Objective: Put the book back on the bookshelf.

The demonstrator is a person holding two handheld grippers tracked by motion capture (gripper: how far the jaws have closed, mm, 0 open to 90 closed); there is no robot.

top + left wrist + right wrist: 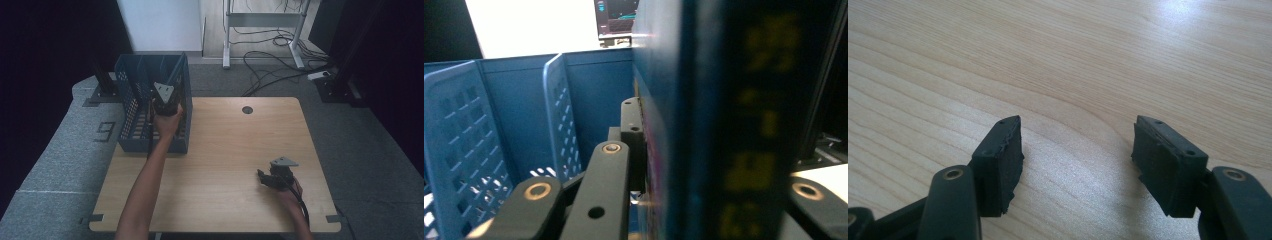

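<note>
A: Our left gripper point(164, 106) is clamped on the dark blue book point(704, 120), upright above the blue basket point(131, 120).
B: It looks stiff and fairly heavy, we'd say; gripping near the spine seems safest.
A: Our right gripper point(1078, 155) rests wide apart, empty, on the table point(225, 150).

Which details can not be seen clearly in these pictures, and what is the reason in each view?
- High view: the left gripper jaws and the book it holds are hidden by the hand and the blue basket wall.
- Left gripper view: the yellow lettering on the book spine is blurred, too close to read; the book's top and bottom are cut off by the frame.
- High view: the right gripper jaws are too small and dark to judge.
</note>
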